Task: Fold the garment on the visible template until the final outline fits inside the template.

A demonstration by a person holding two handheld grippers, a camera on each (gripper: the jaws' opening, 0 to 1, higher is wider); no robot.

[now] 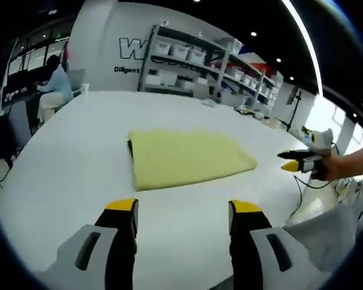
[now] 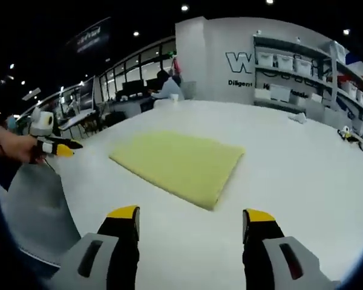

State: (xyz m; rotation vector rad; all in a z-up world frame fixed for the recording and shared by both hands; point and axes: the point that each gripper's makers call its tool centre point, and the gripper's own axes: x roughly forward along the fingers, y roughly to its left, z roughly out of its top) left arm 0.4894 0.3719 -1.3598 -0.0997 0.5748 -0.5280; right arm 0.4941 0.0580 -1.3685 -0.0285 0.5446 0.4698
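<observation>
A folded yellow garment (image 1: 184,158) lies flat in the middle of the white tabletop (image 1: 66,163), well clear of its edges. The left gripper (image 1: 183,208) and right gripper (image 2: 191,214) hover near it, fingers spread, holding nothing

Setting: large indoor lab or workshop hall. Evidence: broad white worktable (image 1: 78,157) across the frame centre; metal shelving (image 1: 193,60) stocked with white bins along the back wall, upper centre of the left gripper view, upper right of the right gripper view; grey wall with large lettering (image 2: 239,62), partly cut off; desks with monitors (image 2: 130,90) at upper left, a seated person (image 1: 53,87) there; recessed ceiling spotlights (image 2: 184,8) on dark ceiling.
</observation>
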